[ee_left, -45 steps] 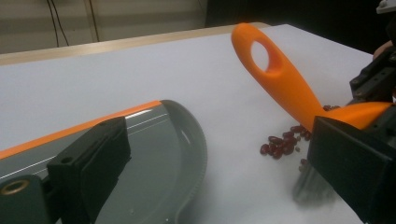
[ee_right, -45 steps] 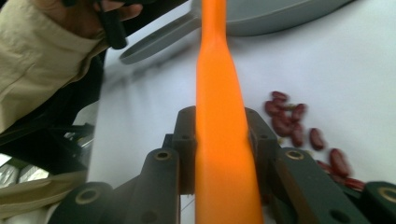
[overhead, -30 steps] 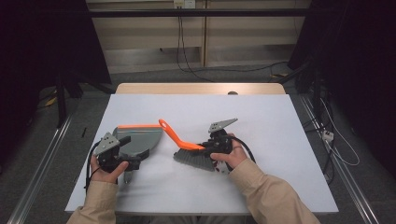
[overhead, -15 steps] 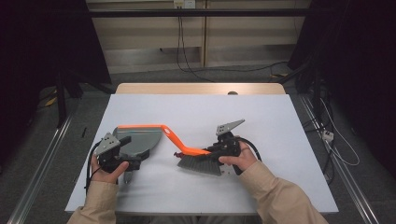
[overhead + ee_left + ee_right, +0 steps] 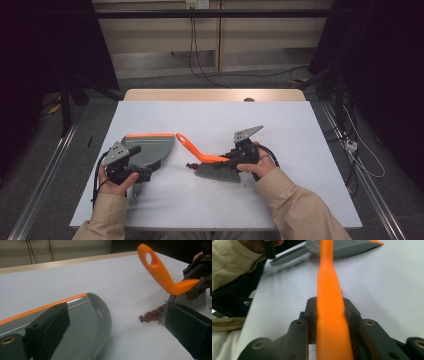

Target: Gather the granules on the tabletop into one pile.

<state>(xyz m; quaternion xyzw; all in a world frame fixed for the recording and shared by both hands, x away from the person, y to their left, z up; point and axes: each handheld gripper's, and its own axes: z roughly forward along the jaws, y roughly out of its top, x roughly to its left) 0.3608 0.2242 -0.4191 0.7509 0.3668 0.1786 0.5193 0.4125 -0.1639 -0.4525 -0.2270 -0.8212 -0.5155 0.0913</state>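
Note:
A grey dustpan (image 5: 150,149) with an orange front edge lies on the white table (image 5: 300,125) at the left. My left gripper (image 5: 142,172) sits at its near side, open. In the left gripper view its left jaw hangs over the dustpan (image 5: 82,322) and the right jaw stands over bare table. My right gripper (image 5: 231,159) is shut on the orange handle (image 5: 329,290) of a hand brush (image 5: 217,172), whose grey bristles rest on the table. A small heap of red beans (image 5: 152,315) lies just left of the bristles, between brush and dustpan.
The dustpan's grey handle (image 5: 287,257) points toward the person's left hand. The person's beige sleeves (image 5: 295,210) come in over the table's near edge. A wooden strip (image 5: 215,95) borders the table's far edge, with cables on the floor behind.
The right gripper and the brush have shifted slightly to the right and nearer the person. The left gripper and the dustpan have stayed put.

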